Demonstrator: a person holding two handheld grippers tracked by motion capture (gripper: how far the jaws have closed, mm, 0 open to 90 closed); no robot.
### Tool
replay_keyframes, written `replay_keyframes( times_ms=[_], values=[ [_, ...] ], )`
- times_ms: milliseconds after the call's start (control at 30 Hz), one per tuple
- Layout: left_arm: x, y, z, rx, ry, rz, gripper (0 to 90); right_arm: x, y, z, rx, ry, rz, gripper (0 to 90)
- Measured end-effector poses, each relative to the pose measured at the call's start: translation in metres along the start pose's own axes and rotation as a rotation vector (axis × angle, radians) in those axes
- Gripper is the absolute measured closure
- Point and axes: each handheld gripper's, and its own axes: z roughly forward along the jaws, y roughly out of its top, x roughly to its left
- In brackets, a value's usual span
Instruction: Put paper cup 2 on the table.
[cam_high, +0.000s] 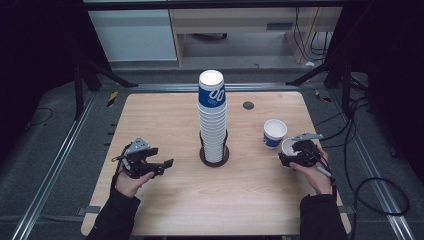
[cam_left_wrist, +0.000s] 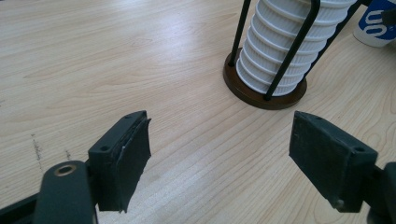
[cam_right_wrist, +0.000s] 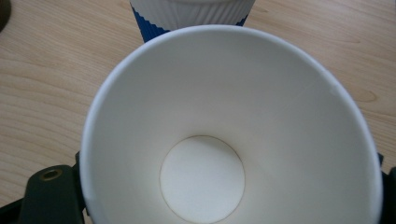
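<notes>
High view: a tall stack (cam_high: 213, 117) of ribbed paper cups stands in a dark holder (cam_high: 214, 156) at the middle of the table (cam_high: 165, 200). Toward the right edge stands a lone cup (cam_high: 274, 133), upright, mouth up, white with a blue band. Just beside it, nearer the person and closer to the right edge, the right claw (cam_high: 292, 154) holds a second cup (cam_high: 289, 147), of which a white rim shows by the black body; the two cups look very close, touching or not I cannot tell. The left claw (cam_high: 162, 166) sits near the left edge, jaws pointing toward the holder, well apart from it.

Left gripper view: the left claw (cam_left_wrist: 219, 154) stands wide open over bare wood with nothing between its pads. The holder's brown base (cam_left_wrist: 254, 95) and black rods enclose the stack (cam_left_wrist: 285, 51) ahead. The lone cup (cam_left_wrist: 373, 23) shows at the top right corner.

Right gripper view: the held cup (cam_right_wrist: 233, 135) sits between the jaws of the right claw (cam_right_wrist: 229, 186), mouth toward the camera, its round bottom visible inside. Whether the pads press on it is hidden by the cup's wall. The lone cup (cam_right_wrist: 187, 14) stands right behind it.
</notes>
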Motion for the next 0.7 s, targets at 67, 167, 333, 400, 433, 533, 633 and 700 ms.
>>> replay_keyframes(
  times_ms=[67,167,333,400,433,533,633,700],
  values=[
    [0.0,0.0,0.0,0.006,0.0,0.003,19.8,0.0,0.0,0.001,-0.002,-0.006,-0.01,16.7],
    [0.001,-0.001,0.001,0.008,0.0,0.0,19.7,0.0,0.0,0.002,0.001,-0.009,-0.003,15.2],
    [0.001,0.0,0.0,0.004,-0.003,0.002,19.2,-0.001,-0.001,0.002,-0.001,-0.012,-0.002,7.2],
    [0.001,0.0,-0.001,0.001,-0.004,-0.002,19.2,-0.001,-0.001,-0.001,-0.01,-0.008,-0.002,6.1],
    [0.001,0.0,-0.001,0.001,-0.003,-0.003,19.1,-0.001,-0.001,-0.002,-0.015,-0.005,-0.003,5.9],
    [0.001,0.0,-0.002,-0.001,-0.005,0.0,18.9,-0.001,-0.004,-0.008,-0.041,-0.002,0.016,5.6],
    [0.001,0.0,-0.003,-0.003,-0.002,-0.003,18.6,-0.001,-0.006,-0.014,-0.044,-0.015,0.026,4.5],
    [0.001,0.0,-0.003,-0.001,0.001,-0.002,18.4,0.001,-0.008,-0.018,-0.059,-0.011,0.023,3.8]
  ],
)
